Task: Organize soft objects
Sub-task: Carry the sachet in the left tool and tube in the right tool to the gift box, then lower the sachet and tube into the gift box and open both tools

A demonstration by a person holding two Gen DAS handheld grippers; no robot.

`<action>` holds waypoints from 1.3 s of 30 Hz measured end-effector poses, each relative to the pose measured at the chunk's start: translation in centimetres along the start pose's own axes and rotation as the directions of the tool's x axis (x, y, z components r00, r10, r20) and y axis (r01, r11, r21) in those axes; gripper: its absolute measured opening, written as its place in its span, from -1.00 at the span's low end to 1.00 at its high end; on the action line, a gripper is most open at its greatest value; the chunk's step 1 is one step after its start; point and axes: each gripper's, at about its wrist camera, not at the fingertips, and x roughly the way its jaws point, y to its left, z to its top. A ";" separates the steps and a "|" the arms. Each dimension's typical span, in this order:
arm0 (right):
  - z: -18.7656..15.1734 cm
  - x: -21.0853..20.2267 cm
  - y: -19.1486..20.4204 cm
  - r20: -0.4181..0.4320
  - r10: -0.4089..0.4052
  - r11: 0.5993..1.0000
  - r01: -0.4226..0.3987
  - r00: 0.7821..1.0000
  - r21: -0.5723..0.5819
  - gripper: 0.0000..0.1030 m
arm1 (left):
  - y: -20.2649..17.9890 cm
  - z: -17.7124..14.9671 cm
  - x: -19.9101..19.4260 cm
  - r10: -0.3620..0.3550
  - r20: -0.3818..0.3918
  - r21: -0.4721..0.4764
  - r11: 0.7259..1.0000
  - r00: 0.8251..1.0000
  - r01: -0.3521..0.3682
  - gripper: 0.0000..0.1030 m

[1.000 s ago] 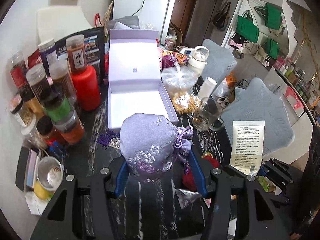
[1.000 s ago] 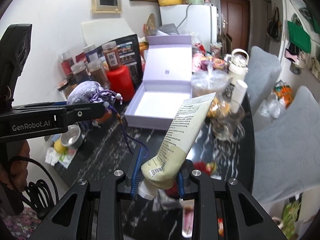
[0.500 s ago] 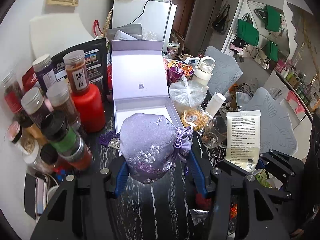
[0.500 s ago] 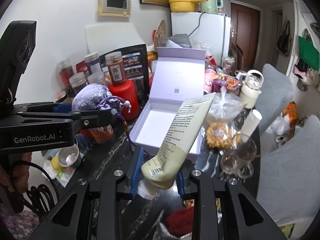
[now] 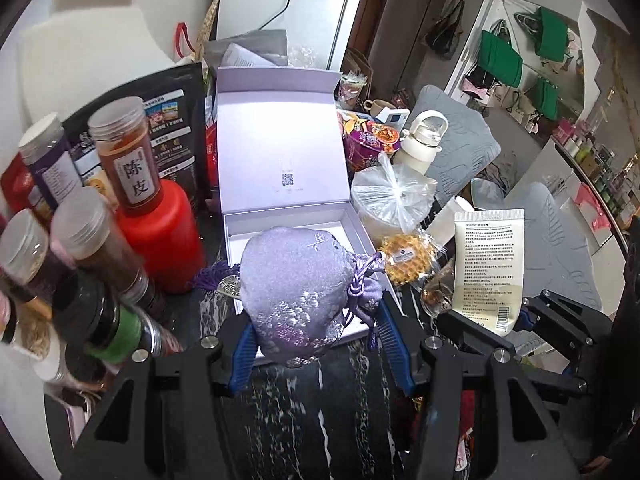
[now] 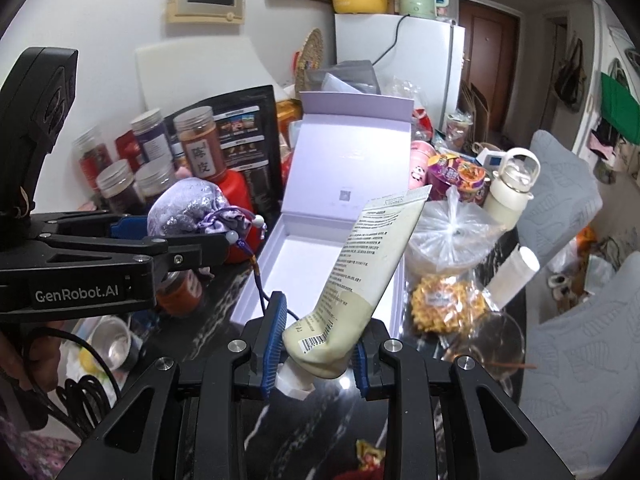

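Where blue pads meet, pouch (image 5: 298, 292) inside left hand-held gripper (image 5: 316, 344).

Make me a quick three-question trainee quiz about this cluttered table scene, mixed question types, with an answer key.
1. True or false: the box is open.
2. Which tool holds the tube? A) left B) right C) neither
3. Fill in: the left tool grips a purple ____.

Key
1. True; its lid stands upright behind the tray.
2. B; the right tool clamps the tube near its cap end.
3. Pouch, carried in front of the box.
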 end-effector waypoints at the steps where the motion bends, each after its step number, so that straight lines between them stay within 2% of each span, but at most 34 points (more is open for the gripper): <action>1: 0.3 0.6 -0.1 -0.007 0.001 1.000 -0.001 1.000 0.000 -0.44 | 0.3 0.3 0.5 -0.004 -0.007 -0.002 1.000 1.000 0.004 0.06; 8: 2.3 4.7 -0.8 -0.030 0.007 1.000 -0.007 1.000 0.003 -0.44 | 2.1 2.6 3.9 -0.002 -0.038 -0.005 1.000 0.999 0.001 0.06; 22: 5.2 11.8 -3.3 -0.057 0.009 1.000 -0.010 0.998 -0.014 -0.44 | 4.1 6.7 10.3 0.023 -0.051 -0.004 1.000 0.998 -0.023 0.06; 39: 6.7 20.0 -6.8 -0.098 -0.016 1.000 0.016 0.995 -0.002 -0.44 | 5.5 8.0 18.2 0.035 -0.106 -0.034 0.999 0.994 -0.038 0.06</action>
